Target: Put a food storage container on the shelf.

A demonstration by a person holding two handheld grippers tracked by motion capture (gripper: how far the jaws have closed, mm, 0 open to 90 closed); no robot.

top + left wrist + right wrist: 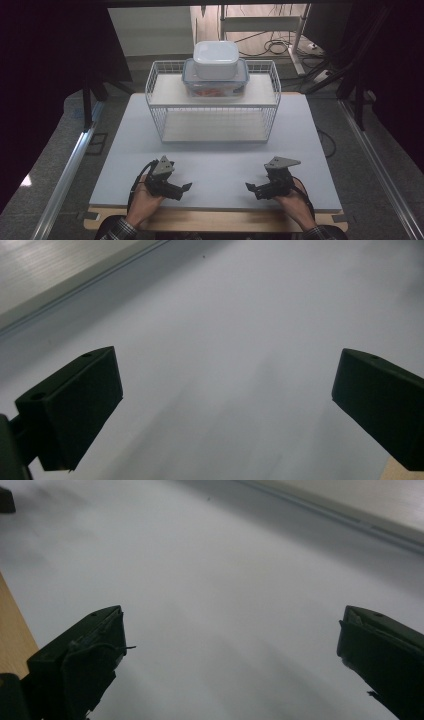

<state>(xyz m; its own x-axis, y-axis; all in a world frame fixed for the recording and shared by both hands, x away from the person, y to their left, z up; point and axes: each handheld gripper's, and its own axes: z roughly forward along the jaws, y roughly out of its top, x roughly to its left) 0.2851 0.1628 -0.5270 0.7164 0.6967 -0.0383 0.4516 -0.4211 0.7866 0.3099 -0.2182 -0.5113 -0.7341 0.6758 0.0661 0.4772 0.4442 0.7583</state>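
Left claw [187,187] held low over white desk [220,160], jaws spread apart; right claw [249,187] likewise, jaws apart, nothing gripped; white lidded plastic box [216,59] stacked on clear lidded container [215,81] atop white wire rack [159,95], well apart from claws.

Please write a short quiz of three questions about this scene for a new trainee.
1. True or false: both grippers hold something.
2. Where does the white lidded box stand? A) on the clear container B) on the bare board
3. The wire rack lies ____ the grippers.

Key:
1. False: the left gripper and right gripper are open, empty.
2. A
3. beyond
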